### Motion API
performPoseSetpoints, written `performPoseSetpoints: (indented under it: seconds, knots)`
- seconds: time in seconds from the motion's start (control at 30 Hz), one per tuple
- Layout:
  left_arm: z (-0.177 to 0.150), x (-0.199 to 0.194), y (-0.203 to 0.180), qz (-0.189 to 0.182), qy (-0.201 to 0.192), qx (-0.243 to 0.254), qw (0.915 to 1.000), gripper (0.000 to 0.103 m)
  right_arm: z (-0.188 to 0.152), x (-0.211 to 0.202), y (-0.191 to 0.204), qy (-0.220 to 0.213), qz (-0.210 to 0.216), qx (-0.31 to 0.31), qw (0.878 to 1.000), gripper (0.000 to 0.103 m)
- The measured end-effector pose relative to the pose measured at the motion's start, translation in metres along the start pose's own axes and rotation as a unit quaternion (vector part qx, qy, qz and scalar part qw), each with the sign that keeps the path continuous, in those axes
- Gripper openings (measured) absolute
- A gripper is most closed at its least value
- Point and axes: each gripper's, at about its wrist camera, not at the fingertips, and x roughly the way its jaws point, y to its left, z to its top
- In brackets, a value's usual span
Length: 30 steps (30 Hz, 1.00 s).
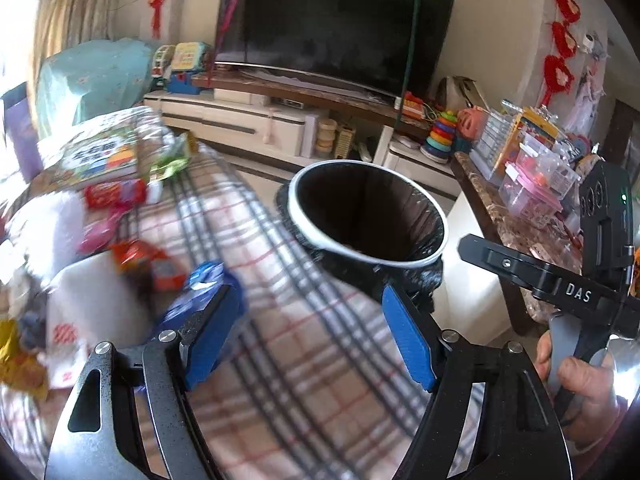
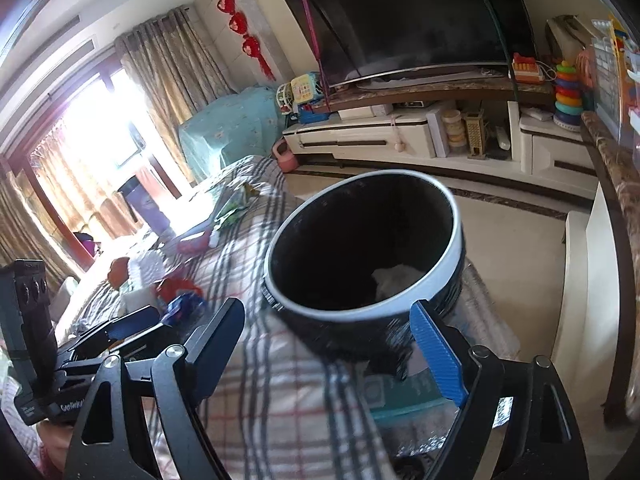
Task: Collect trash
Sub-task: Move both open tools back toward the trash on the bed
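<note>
A round trash bin (image 1: 370,216) with a white rim and black liner stands at the edge of the plaid-covered table (image 1: 288,320); it also shows in the right wrist view (image 2: 360,256), with white paper inside. My left gripper (image 1: 312,328) is open and empty over the cloth, left of the bin. A blue wrapper (image 1: 200,296) lies by its left finger. Red and orange wrappers (image 1: 140,260) lie farther left. My right gripper (image 2: 332,340) is open and empty, close in front of the bin. The left gripper (image 2: 120,332) shows at its left, beside the blue wrapper (image 2: 182,306).
A TV (image 1: 332,28) stands on a low cabinet (image 1: 240,120) across the floor. A marble-topped sideboard (image 1: 500,216) with boxes and toys is at the right. A picture book (image 1: 100,156) and green packet (image 1: 168,164) lie at the table's far end.
</note>
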Motion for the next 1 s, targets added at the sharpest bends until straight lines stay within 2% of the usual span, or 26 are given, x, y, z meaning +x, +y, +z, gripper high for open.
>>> performPoseSetpoints:
  seconds: [0.23, 0.57, 1.0]
  knots:
    - [-0.024, -0.025, 0.027, 0.027, -0.008, -0.024, 0.9993, 0.076, -0.017, 0.0, 0.021, 0.003, 0.011, -0.008, 1.0, 0.087]
    - [-0.054, -0.051, 0.07, 0.061, -0.015, -0.072, 0.9954, 0.076, -0.038, 0.02, 0.056, 0.034, 0.044, -0.03, 0.998, 0.087]
    - [-0.078, -0.064, 0.113, 0.092, -0.014, -0.117, 0.9887, 0.076, -0.057, 0.045, 0.099, 0.068, 0.065, -0.057, 0.994, 0.087]
